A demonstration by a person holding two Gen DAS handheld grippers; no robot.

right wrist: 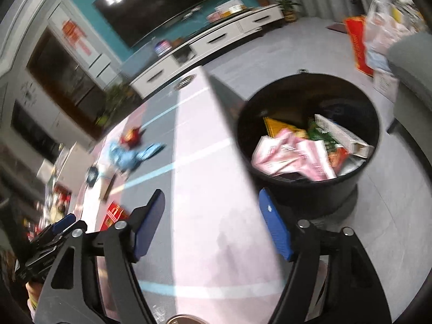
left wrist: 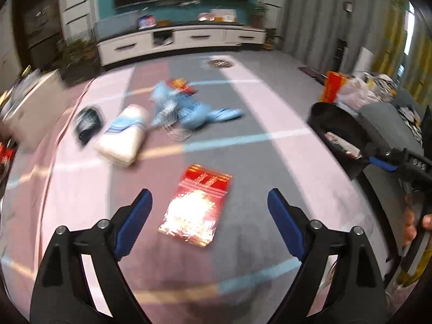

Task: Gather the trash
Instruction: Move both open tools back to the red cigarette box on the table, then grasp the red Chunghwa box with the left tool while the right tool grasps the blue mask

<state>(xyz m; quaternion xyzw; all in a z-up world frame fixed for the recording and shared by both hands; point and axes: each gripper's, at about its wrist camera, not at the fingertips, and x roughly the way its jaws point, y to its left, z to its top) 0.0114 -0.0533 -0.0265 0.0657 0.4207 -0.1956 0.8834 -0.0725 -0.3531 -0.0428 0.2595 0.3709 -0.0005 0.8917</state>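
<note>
In the left wrist view, the left gripper (left wrist: 210, 205) hangs over a striped rug (left wrist: 283, 140), jaws spread wide with nothing between them. A shiny red packet (left wrist: 198, 208) lies flat on the rug just ahead of the jaws. Farther off lie a white bundle (left wrist: 122, 137), a blue wrapper (left wrist: 194, 110) and a dark object (left wrist: 87, 125). The black bin (left wrist: 337, 135) stands at the right.

In the right wrist view, the right gripper (right wrist: 212, 216) also has its jaws wide and empty, above the rug (right wrist: 210, 216). The black bin (right wrist: 310, 189) stands just ahead to the right, holding wrappers and a box.
</note>
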